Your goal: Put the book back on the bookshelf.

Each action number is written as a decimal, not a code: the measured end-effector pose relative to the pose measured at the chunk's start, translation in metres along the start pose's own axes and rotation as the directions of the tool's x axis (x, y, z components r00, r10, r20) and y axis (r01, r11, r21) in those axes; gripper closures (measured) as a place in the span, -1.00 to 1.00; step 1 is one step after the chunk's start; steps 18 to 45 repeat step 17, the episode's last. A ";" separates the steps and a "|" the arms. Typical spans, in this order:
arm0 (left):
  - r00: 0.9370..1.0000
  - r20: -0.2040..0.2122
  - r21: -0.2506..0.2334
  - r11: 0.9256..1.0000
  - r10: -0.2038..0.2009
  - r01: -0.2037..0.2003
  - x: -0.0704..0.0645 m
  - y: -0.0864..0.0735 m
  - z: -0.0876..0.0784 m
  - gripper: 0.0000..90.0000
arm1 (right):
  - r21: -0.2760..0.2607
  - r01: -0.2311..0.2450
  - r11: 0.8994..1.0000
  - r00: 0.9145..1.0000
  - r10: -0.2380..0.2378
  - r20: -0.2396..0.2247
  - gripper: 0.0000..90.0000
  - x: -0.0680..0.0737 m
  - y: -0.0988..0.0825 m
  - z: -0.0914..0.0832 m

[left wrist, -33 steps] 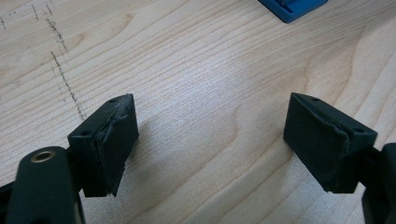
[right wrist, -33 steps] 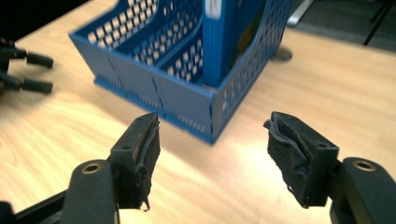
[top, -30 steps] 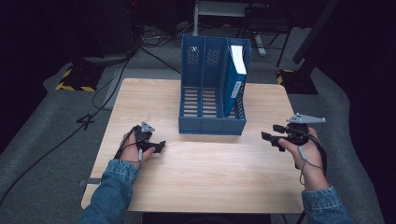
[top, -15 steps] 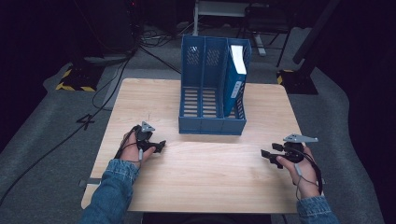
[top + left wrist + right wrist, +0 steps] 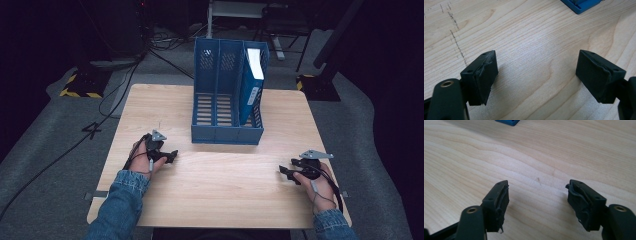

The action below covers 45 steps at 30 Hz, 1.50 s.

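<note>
Left gripper (image 5: 167, 156): jaws apart, empty, resting on table (image 5: 225, 200).
Right gripper (image 5: 289, 169): jaws apart, empty, just opened further.
Risk: a reach could knock the file rack (image 5: 227, 132), toppling its leaning binder (image 5: 250, 92).

File rack (image 5: 226, 110) at table's (image 5: 210, 200) far middle, binder (image 5: 251, 85) in its right compartment.

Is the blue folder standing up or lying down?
Standing up: the blue folder sits upright in the right slot of the blue plastic file rack.
</note>
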<state>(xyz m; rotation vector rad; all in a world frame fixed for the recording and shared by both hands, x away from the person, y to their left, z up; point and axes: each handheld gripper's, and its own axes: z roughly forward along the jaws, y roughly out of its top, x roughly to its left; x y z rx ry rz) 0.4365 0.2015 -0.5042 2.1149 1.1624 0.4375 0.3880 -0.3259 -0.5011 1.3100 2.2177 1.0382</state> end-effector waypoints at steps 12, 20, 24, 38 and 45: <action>1.000 -0.003 -0.002 1.000 0.002 -0.002 0.000 0.000 0.000 -0.59 | 0.020 0.075 0.997 0.997 -0.075 0.018 -0.68 0.003 0.000 0.007; 1.000 -0.003 -0.001 1.000 0.003 -0.003 0.000 0.000 0.000 -0.59 | 0.020 0.074 0.997 0.997 -0.074 0.019 -0.69 0.003 0.001 0.007; 1.000 -0.003 -0.001 1.000 0.003 -0.003 0.000 0.000 0.000 -0.59 | 0.020 0.074 0.997 0.997 -0.074 0.019 -0.69 0.003 0.001 0.007; 1.000 -0.003 -0.001 1.000 0.003 -0.003 0.000 0.000 0.000 -0.59 | 0.020 0.074 0.997 0.997 -0.074 0.019 -0.69 0.003 0.001 0.007; 1.000 -0.003 -0.001 1.000 0.003 -0.003 0.000 0.000 0.000 -0.59 | 0.020 0.074 0.997 0.997 -0.074 0.019 -0.69 0.003 0.001 0.007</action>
